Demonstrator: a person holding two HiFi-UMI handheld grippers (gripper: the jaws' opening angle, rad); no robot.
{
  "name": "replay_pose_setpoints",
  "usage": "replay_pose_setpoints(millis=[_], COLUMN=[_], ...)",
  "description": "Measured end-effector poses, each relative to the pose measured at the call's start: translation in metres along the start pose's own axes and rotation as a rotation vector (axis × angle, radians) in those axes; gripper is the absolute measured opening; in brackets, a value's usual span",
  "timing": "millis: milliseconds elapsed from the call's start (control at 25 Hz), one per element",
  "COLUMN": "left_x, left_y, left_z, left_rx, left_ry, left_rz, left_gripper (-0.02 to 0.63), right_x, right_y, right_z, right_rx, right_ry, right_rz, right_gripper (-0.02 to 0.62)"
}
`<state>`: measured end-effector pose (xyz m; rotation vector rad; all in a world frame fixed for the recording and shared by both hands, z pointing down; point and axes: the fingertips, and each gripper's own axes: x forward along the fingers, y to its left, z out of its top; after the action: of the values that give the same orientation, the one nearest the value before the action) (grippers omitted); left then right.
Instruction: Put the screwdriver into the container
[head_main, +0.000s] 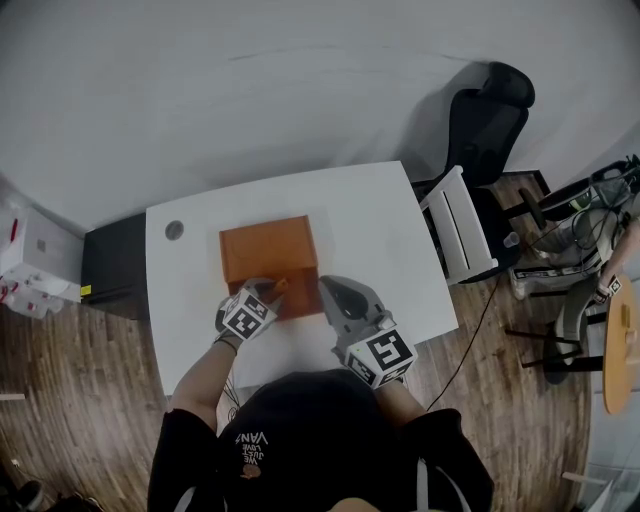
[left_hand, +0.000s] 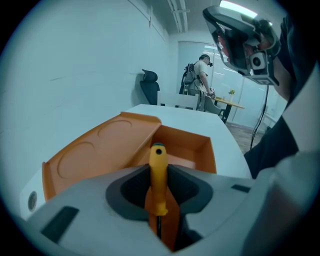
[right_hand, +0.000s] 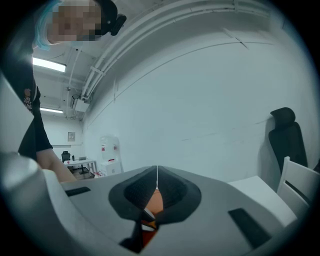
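Note:
A yellow-handled screwdriver (left_hand: 158, 175) stands upright between the jaws of my left gripper (left_hand: 159, 186), which is shut on its handle, the dark shaft pointing down. Just beyond it lies the orange container (left_hand: 186, 146), open, with its lid (left_hand: 100, 150) folded back to the left. In the head view the left gripper (head_main: 270, 291) hovers at the near edge of the container (head_main: 268, 252), the screwdriver (head_main: 279, 285) showing as an orange tip. My right gripper (head_main: 337, 295) is beside the container's near right corner; its jaws (right_hand: 157, 181) meet with nothing between them.
The container rests on a white table (head_main: 375, 215). A black office chair (head_main: 487, 118) and a white chair (head_main: 458, 226) stand off the table's right side. A black cabinet (head_main: 115, 265) is at its left. A person (left_hand: 202, 75) stands far back in the room.

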<state>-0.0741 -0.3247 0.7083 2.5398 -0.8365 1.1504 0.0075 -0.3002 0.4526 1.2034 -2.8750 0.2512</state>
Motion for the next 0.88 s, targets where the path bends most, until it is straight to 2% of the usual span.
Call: replay_pose_setpoints(millis=[440, 880], left_x=[0.016, 0.023], left_y=[-0.001, -0.004], left_z=[-0.011, -0.022], left_rx=[-0.016, -0.014], left_ry=[0.137, 0.225], left_rz=[-0.03, -0.06], left_gripper=[0.114, 0.114], right_x=[0.0, 0.006], right_y=[-0.007, -0.008], right_z=[-0.002, -0.006], right_rx=[0.008, 0.014], right_ry=[0.006, 0.019], right_rz=[-0.004, 0.0], right_gripper=[0.012, 0.012])
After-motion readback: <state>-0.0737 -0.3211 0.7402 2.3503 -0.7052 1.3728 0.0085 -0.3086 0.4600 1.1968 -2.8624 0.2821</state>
